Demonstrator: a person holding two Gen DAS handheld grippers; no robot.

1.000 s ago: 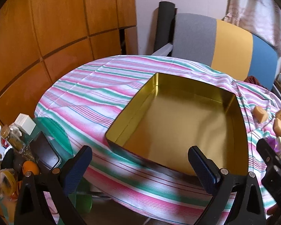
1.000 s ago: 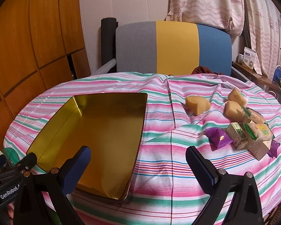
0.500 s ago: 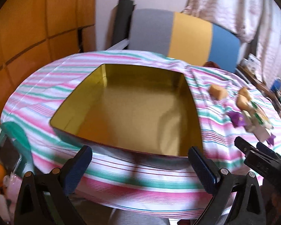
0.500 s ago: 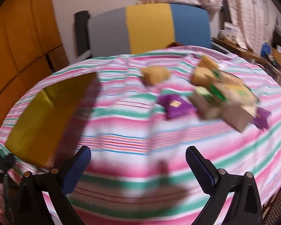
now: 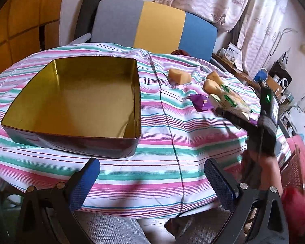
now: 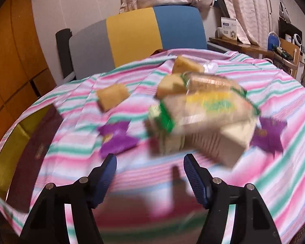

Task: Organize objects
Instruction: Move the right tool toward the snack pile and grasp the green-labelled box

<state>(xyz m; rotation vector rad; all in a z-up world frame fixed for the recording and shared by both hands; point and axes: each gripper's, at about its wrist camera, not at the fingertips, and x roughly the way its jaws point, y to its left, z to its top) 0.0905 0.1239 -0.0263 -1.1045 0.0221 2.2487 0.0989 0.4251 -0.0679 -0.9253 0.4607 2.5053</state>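
An empty gold-lined tin (image 5: 75,99) sits on the left of the striped tablecloth (image 5: 172,142); its side also shows in the right wrist view (image 6: 24,142). Right of it lie three wrapped yellow cakes (image 5: 180,75), purple packets (image 5: 202,101) and a pile of green-and-cream snack packs (image 5: 229,99). My left gripper (image 5: 152,183) is open and empty at the near table edge. My right gripper (image 6: 150,172) is open and empty, just short of the snack packs (image 6: 203,122), with a purple packet (image 6: 117,138) to its left. The right wrist view is blurred.
A grey, yellow and blue chair (image 5: 152,26) stands behind the table. Wooden panels (image 5: 24,20) are at the left, curtains (image 5: 213,0) and a cluttered shelf (image 5: 274,81) at the right. The hand holding the right gripper (image 5: 260,134) shows at the table's right edge.
Both views have swung right, from the tin toward the snacks. My right gripper has closed in on the snack pile and its jaws have narrowed. The left jaws stay wide.
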